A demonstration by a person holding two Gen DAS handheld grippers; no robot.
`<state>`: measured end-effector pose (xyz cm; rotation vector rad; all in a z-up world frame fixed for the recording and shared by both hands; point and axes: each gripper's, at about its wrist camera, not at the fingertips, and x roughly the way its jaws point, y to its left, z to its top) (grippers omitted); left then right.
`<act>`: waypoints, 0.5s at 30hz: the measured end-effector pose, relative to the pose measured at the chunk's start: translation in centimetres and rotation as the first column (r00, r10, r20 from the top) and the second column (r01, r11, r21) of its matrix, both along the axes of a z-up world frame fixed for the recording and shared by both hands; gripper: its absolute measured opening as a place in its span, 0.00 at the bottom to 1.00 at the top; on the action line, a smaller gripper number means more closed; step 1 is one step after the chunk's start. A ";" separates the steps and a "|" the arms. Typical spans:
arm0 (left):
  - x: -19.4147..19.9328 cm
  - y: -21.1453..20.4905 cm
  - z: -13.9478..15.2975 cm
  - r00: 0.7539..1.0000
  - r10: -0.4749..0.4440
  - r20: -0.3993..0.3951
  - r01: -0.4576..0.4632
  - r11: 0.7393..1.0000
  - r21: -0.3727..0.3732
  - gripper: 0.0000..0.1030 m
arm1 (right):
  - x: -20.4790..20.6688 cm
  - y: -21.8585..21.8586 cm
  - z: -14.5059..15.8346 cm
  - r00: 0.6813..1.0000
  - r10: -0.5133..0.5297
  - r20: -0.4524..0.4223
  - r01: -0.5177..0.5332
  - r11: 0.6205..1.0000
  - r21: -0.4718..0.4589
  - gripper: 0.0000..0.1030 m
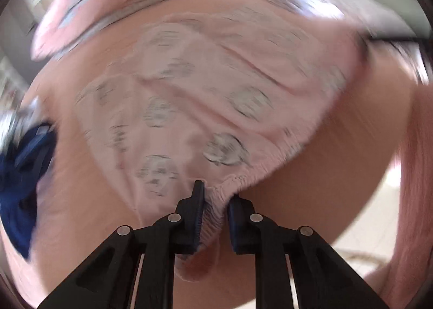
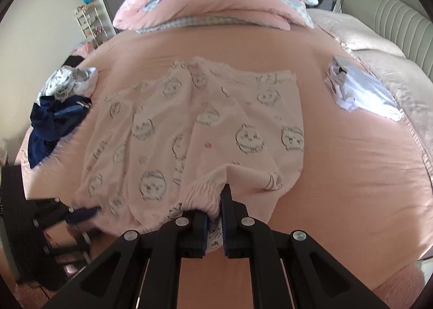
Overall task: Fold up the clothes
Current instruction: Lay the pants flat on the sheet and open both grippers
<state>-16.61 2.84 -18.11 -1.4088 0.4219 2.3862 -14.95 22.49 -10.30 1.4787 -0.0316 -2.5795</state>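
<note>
At the far left of the right wrist view sits a heap of unfolded clothes [image 2: 58, 108], dark blue with pale pieces on top, lying on the pink bed [image 2: 351, 163] and plainly not yet dealt with. Just below it, at the lower left edge, the left hand-held gripper [image 2: 81, 213] meets the near left corner of the pink printed pyjama bottoms [image 2: 194, 130]. In its own blurred view, the left hand-held gripper [image 1: 215, 198] has the gathered waistband between its jaws; the gap is narrow, but I cannot tell whether both pads bite.

The bottoms are spread across the middle of the bed, rumpled, with no crisp fold visible. At bottom centre, the right hand-held gripper [image 2: 215, 210] is pinched nearly closed on the elastic waistband.

Over to the right, near the headboard side, lies a pale blue-white garment [image 2: 360, 89] that looks folded flat. So I would judge one piece done, one in hand, and the pile waiting.
</note>
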 end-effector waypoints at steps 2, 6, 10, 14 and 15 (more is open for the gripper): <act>-0.6 -1.8 1.2 0.996 0.094 0.009 -0.094 0.993 0.072 0.14 | 0.0 0.0 -1.7 0.996 -0.006 0.087 0.000 0.998 0.070 0.07; 0.7 -3.4 2.1 0.987 0.115 0.109 -0.133 0.975 0.177 0.15 | 1.4 0.4 -4.2 0.972 0.018 0.236 -0.035 0.997 0.069 0.14; 2.9 -1.7 2.8 0.996 0.027 0.086 -0.039 0.990 0.138 0.15 | 2.7 2.5 -4.0 0.968 -0.043 0.246 0.054 0.998 -0.038 0.22; 4.1 2.2 3.5 0.994 -0.107 0.026 0.105 0.991 0.081 0.16 | 2.8 5.2 -4.0 0.958 -0.104 0.268 0.145 0.979 -0.141 0.22; 4.1 3.5 3.5 0.989 -0.149 0.019 0.147 0.986 0.081 0.16 | 3.1 5.6 -3.5 0.961 -0.111 0.255 0.156 0.974 -0.162 0.22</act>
